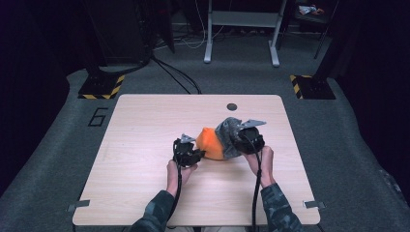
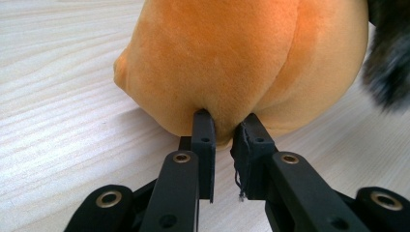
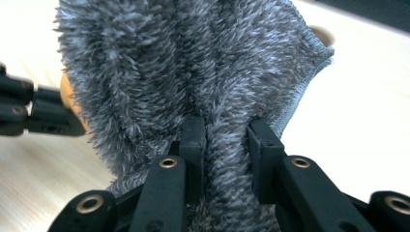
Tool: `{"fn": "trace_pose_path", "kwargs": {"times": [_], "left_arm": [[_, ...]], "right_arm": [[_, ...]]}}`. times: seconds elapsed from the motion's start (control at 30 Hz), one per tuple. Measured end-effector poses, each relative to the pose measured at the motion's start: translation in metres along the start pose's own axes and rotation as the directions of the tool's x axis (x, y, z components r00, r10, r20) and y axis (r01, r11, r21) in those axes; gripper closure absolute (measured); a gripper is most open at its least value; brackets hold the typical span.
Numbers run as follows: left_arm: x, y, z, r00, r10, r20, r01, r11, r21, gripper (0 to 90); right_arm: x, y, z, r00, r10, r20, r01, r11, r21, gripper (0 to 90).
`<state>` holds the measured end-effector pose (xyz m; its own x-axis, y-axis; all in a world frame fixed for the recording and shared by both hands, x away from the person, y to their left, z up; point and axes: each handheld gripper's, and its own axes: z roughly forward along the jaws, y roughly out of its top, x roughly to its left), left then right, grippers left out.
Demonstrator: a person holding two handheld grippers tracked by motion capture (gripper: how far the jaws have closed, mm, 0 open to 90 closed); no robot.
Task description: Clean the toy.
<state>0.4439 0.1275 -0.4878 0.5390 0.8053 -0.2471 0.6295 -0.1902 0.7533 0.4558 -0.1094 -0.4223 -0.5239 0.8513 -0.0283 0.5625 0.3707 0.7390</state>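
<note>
Two grippers grasp the bundle near the middle of the table (image 1: 145, 145): the left gripper (image 2: 225, 128) pinches the orange plush (image 2: 241, 58), and the right gripper (image 3: 227, 130) is clenched on its grey fluffy cloth (image 3: 193, 63).

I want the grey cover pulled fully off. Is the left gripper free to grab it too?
Probably not: the left gripper is pinching the orange cushion, and the right gripper holds the grey fuzzy cover.
</note>
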Motion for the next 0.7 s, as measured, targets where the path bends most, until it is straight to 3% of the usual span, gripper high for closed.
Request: {"fn": "trace_pose_path", "kwargs": {"times": [0.07,0.17,0.3,0.37,0.5,0.63,0.7], "left_arm": [[0.001,-0.001,-0.001,1.0,-0.004,0.0,0.004,1.0,-0.002,77.3],[0.001,-0.002,-0.002,0.9999,0.012,0.01,-0.011,0.9999,-0.005,70.7],[-0.002,-0.004,-0.003,0.9942,0.101,-0.036,-0.101,0.9948,0.015,59.8],[-0.005,-0.005,0.0,0.9912,0.119,-0.059,-0.117,0.9928,0.026,55.2],[-0.009,-0.004,0.003,0.981,0.165,-0.102,-0.162,0.9862,0.033,48.6],[-0.012,-0.003,0.01,0.9609,0.234,-0.148,-0.228,0.9719,0.056,43.7],[-0.013,-0.003,0.014,0.9548,0.254,-0.155,-0.247,0.9672,0.06,44.7]], "right_arm": [[0.005,-0.001,0.01,0.9998,-0.001,0.019,0.001,0.9996,0.028,72.2],[0.002,-0.001,0.012,0.9998,0.012,0.017,-0.012,0.9998,0.013,72.2],[-0.001,0.001,0.014,0.9997,0.012,0.022,-0.012,0.9998,0.016,72.2],[-0.002,0.002,0.015,0.9996,0.004,0.029,-0.004,1.0,0.008,72.1],[-0.002,0.004,0.017,0.9994,0.011,0.032,-0.012,0.9999,0.011,72.1],[-0.004,0.005,0.018,0.9994,0.017,0.031,-0.017,0.9998,0.012,72.1],[-0.004,0.006,0.019,0.9995,0.012,0.031,-0.013,0.9999,0.008,72.0]]}}
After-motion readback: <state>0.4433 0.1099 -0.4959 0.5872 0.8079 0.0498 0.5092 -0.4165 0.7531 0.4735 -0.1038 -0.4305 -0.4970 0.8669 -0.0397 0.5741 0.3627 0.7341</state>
